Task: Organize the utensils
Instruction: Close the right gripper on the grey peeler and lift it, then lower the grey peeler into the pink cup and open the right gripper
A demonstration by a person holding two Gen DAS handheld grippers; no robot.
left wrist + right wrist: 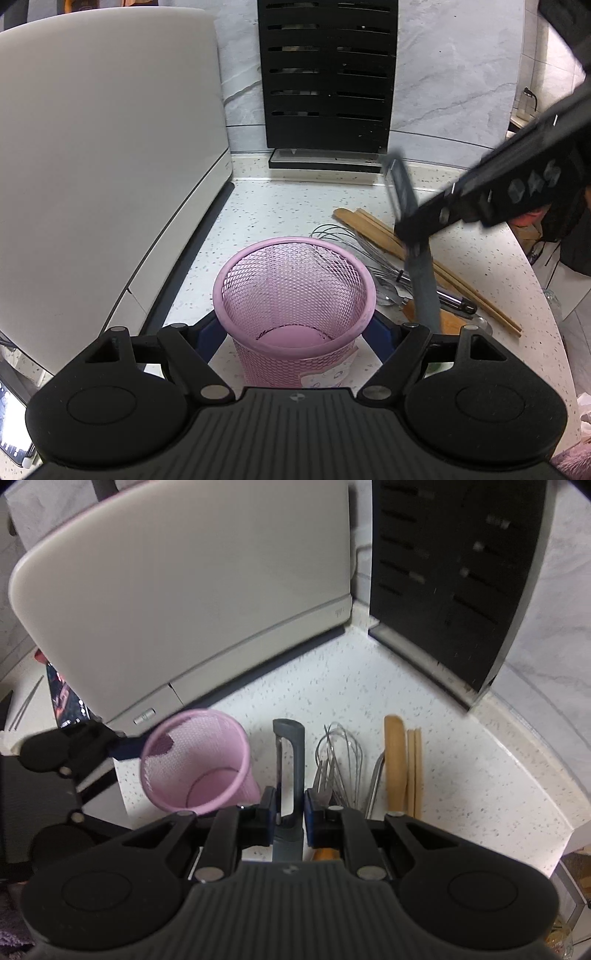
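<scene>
My bench (480,775) is white speckled stone. The pink mesh cup (199,764) stands on it, my landmark. Right of the cup lie a wire whisk (340,753), then a wooden spatula (393,760) and chopsticks (415,768). Behind the cup stand a white appliance (184,602) and a black slotted rack (454,579).
</scene>
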